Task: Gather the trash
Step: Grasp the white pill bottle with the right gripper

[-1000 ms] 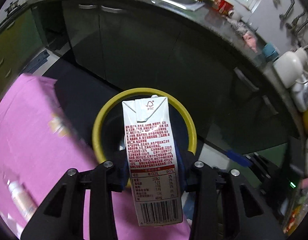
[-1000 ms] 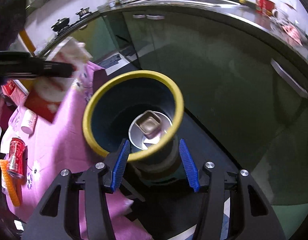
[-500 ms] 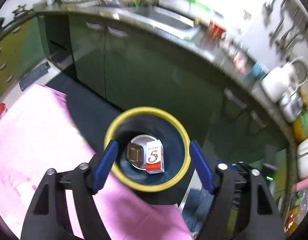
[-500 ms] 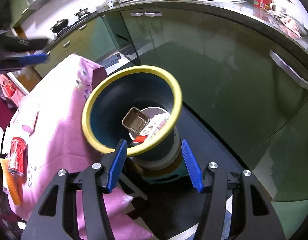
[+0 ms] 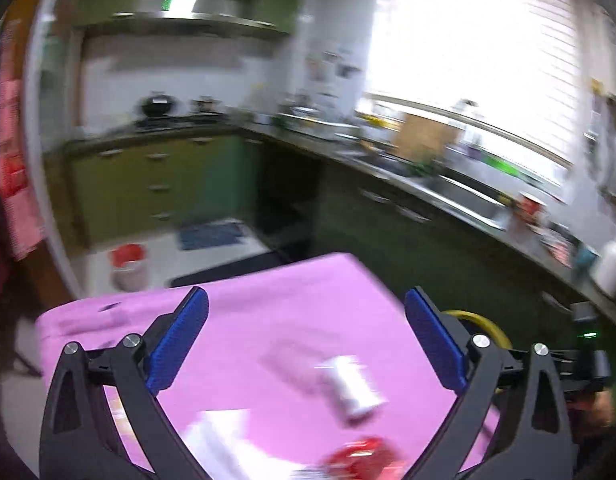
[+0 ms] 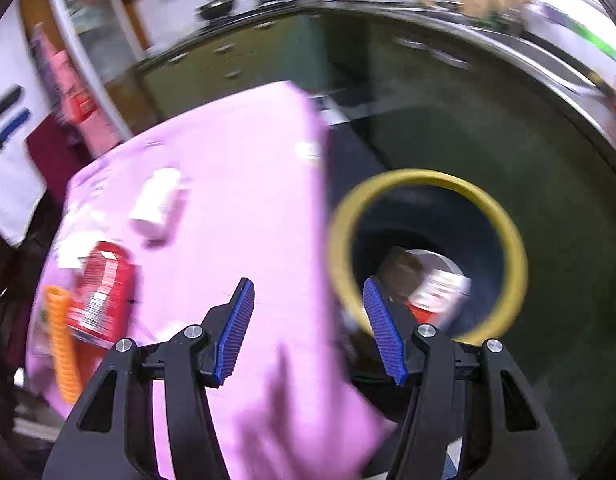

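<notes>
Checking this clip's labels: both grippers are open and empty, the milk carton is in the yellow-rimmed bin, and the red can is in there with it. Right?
Not quite. The red can lies on the pink tablecloth, not in the yellow-rimmed bin; the right wrist view shows it. The rest holds: left gripper and right gripper are open and empty.

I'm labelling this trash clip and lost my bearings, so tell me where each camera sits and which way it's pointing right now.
Left wrist: rides the left gripper, level above the pink tablecloth, facing the kitchen counter and window; its open fingers show, plus part of a hand at right.
Right wrist: rides the right gripper, angled down at the table edge and the yellow-rimmed bin; its open fingers show.
Shared: the tablecloth, white bottle, red can and bin rim.
</notes>
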Available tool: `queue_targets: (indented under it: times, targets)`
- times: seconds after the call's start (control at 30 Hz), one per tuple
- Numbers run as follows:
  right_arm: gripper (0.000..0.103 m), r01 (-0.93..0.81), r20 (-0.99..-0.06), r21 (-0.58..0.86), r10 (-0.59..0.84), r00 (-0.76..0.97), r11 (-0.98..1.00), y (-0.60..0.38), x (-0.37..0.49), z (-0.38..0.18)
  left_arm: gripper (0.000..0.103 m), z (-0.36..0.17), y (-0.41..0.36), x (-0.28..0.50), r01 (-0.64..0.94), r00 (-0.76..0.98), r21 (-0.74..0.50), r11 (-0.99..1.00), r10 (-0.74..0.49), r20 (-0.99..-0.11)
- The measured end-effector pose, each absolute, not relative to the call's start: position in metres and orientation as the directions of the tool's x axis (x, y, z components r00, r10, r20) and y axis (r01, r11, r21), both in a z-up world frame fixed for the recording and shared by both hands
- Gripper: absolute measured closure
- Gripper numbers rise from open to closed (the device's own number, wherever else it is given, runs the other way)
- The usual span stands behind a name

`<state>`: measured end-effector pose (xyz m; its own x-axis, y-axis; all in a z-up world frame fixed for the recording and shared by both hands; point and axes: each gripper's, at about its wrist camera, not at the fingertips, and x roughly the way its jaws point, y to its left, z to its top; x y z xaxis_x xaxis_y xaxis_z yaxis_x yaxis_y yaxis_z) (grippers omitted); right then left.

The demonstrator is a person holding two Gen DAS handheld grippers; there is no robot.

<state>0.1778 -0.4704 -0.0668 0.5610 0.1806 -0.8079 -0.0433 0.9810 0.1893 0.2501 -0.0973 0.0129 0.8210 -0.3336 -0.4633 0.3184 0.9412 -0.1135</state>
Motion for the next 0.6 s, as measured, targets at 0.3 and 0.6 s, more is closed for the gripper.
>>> queue_targets:
  times: [0.3,0.6]
  targets:
    - [0.046,-0.244,-0.844,0.241,0.327,0.425,0.939,-0.352,0.266,-0.049,0.009,-0.061,0.034,0.272,0.019,0.882,-0.311,0.950,-0.162,-0.442]
    - [0.046,-0.243,-0.923,0.209,0.273,0.270,0.947,-0.299,0.331,-0.085,0.009,-0.075,0.065,0.262,-0.092,0.910,-0.298,0.950,-0.042,-0.412]
